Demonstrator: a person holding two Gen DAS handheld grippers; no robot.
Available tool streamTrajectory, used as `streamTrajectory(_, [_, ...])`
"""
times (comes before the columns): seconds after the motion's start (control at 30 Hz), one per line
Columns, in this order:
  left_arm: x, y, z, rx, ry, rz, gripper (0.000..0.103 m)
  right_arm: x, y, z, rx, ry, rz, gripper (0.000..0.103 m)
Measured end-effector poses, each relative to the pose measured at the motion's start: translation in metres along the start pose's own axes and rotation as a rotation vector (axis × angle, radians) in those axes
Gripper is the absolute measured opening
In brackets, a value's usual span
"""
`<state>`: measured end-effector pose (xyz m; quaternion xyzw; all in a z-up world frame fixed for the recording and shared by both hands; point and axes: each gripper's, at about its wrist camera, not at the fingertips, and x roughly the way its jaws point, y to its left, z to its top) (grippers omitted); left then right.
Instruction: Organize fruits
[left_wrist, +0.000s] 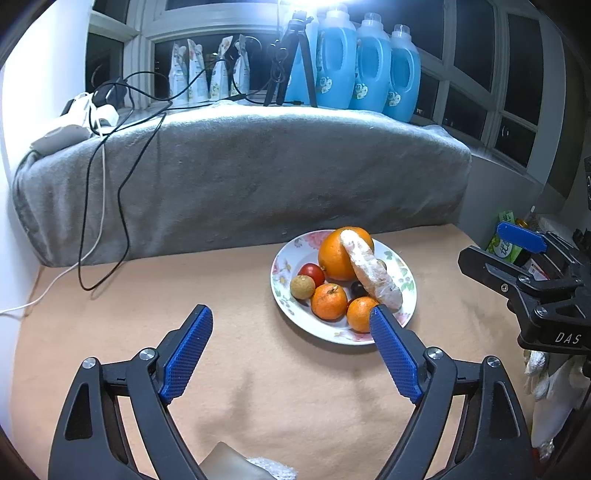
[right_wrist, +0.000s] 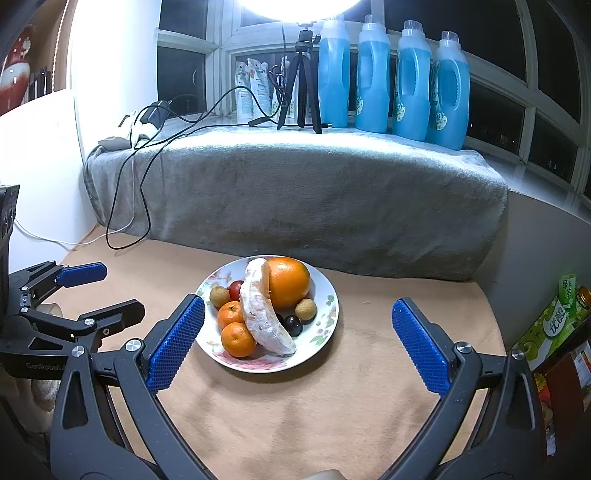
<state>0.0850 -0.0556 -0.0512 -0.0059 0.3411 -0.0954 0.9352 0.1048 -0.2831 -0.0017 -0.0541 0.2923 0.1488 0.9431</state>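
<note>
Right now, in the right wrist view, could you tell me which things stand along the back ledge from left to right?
Chargers and cables → white pouches → black tripod → four blue detergent bottles.

Orange fruit on a flowered plate

My pads are blue with a fine grid texture; the plate is white with pink flowers, holding a big orange, a red tomato, on tan cloth.

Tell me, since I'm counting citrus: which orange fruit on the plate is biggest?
The large orange at the plate's far side; the two tangerines near the front are much smaller.
</note>
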Motion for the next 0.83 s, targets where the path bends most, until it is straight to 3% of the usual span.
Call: streamTrajectory(0.83, [-0.0047, -0.0005, -0.0006, 0.01, -0.032, -0.005, 0.087, 0.0064, -0.0084, -0.0025, -0.013, 0.018, 0.007, 0.103])
